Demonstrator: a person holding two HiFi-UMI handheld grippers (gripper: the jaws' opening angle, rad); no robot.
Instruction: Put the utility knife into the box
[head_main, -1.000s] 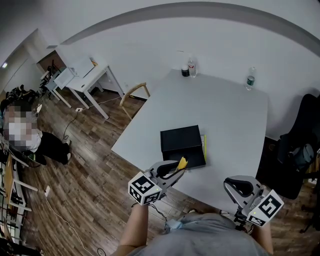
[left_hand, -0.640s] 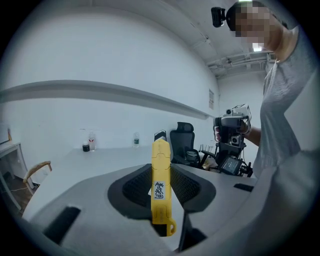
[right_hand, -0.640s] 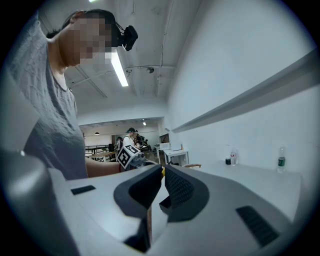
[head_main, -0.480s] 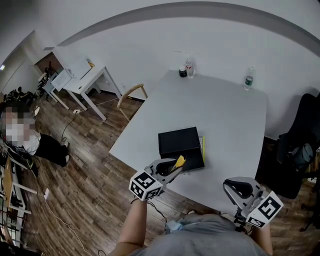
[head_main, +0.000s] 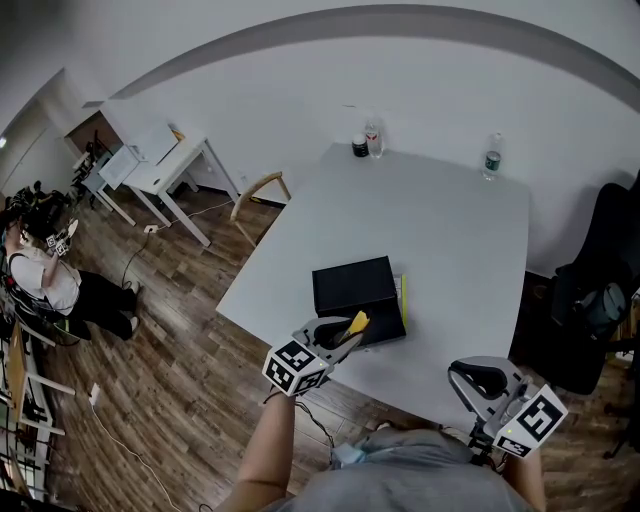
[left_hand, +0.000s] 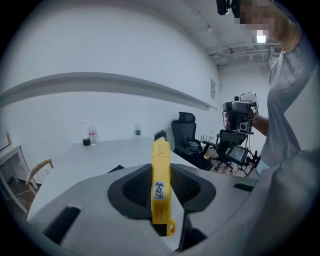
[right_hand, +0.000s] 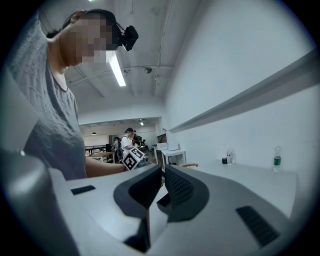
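The left gripper (head_main: 338, 336) was clamped on the utility knife (left_hand: 160, 182). Its two pads pressed the flat sides of the yellow handle, so the knife stood out forward beyond the jaws and its tip could enter the box first. In the head view the knife hung just at the near side of the black box (head_main: 352, 288), which lay close to the near-left edge of the table (head_main: 450, 220). I judge this as the approach for placing; the knife was not yet inside. The right gripper (head_main: 478, 378) waited by the near-right corner, its jaws together with nothing between them, probably because one hand was enough for this work.
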